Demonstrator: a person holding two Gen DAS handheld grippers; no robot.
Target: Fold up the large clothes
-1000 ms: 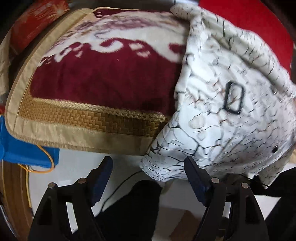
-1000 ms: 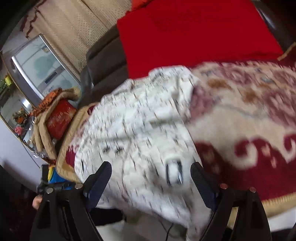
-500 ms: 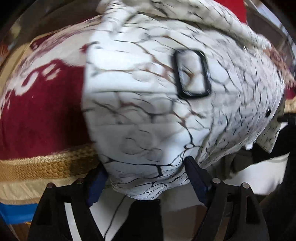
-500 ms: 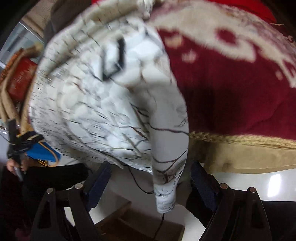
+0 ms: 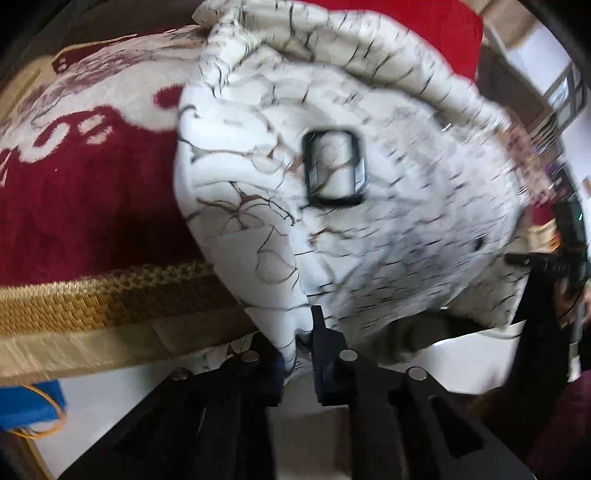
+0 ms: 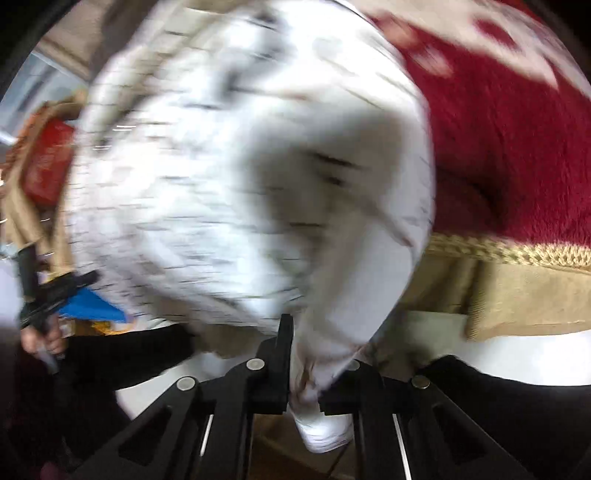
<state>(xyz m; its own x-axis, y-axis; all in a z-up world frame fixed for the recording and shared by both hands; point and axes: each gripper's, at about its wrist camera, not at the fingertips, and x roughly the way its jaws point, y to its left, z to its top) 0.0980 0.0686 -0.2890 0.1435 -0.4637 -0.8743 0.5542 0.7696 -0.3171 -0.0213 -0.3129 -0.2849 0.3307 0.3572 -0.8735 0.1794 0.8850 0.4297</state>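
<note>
A white garment with a black crackle print and a black buckle lies bunched on a red and cream blanket, its near edge hanging over the gold border. My left gripper is closing its jaws on a fold at the garment's lower left corner, and the pads pinch the cloth. In the right wrist view the garment is blurred. There my right gripper is closing on the other hanging corner, with a tail of cloth squeezed between the fingers. The blanket lies to its right.
A blue item with an orange cord sits low at the left, over pale floor. A red cloth lies behind the garment. A red cushion sits at the far left. A hand holds the other gripper.
Both grippers went from wide open around the garment's hanging edge to closed on it. The right gripper came down and in close, and the garment now fills both views.
</note>
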